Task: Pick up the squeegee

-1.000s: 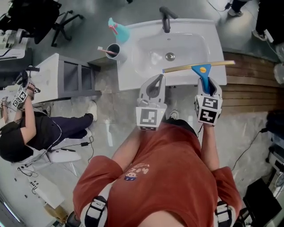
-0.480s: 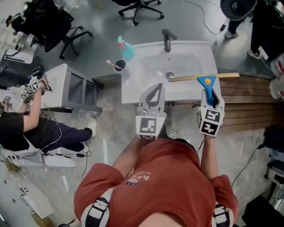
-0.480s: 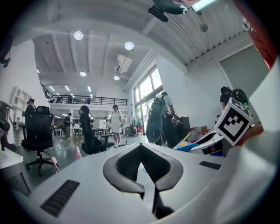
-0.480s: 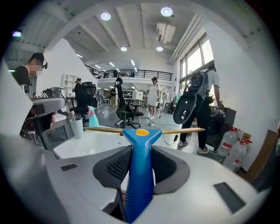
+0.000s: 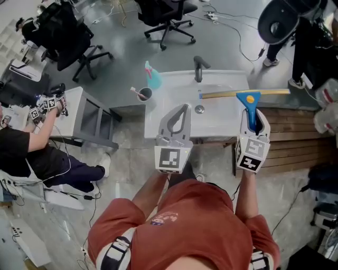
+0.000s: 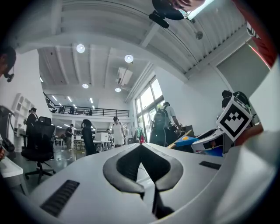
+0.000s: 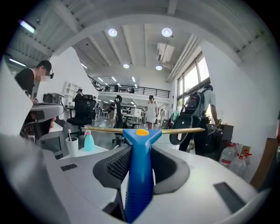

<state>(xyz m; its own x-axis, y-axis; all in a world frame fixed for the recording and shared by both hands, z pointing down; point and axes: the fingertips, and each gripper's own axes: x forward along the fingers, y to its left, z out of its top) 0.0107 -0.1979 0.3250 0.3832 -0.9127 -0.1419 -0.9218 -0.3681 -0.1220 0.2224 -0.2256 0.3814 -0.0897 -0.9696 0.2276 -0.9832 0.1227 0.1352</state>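
The squeegee [image 5: 248,100] has a blue handle and a long yellow blade [image 7: 144,130]. My right gripper [image 5: 253,117] is shut on its handle [image 7: 139,170], holding it up in the air above the white sink [image 5: 222,124], blade level and crosswise. In the right gripper view the handle runs straight up between the two pads. My left gripper [image 5: 179,117] is raised beside it, to the left, with its tips touching and nothing between them; the left gripper view [image 6: 141,151] looks out level into the room.
Below me the sink carries a dark faucet [image 5: 199,67], a teal spray bottle [image 5: 153,76] and a cup with a toothbrush [image 5: 142,94]. A seated person [image 5: 31,142] is at left beside a grey cabinet [image 5: 90,118]. Wooden decking [image 5: 296,137] lies right. Office chairs [image 5: 163,16] stand beyond.
Both grippers have risen well above the sink, the right one carrying the squeegee up with it. The head view has tilted to show more of the room.
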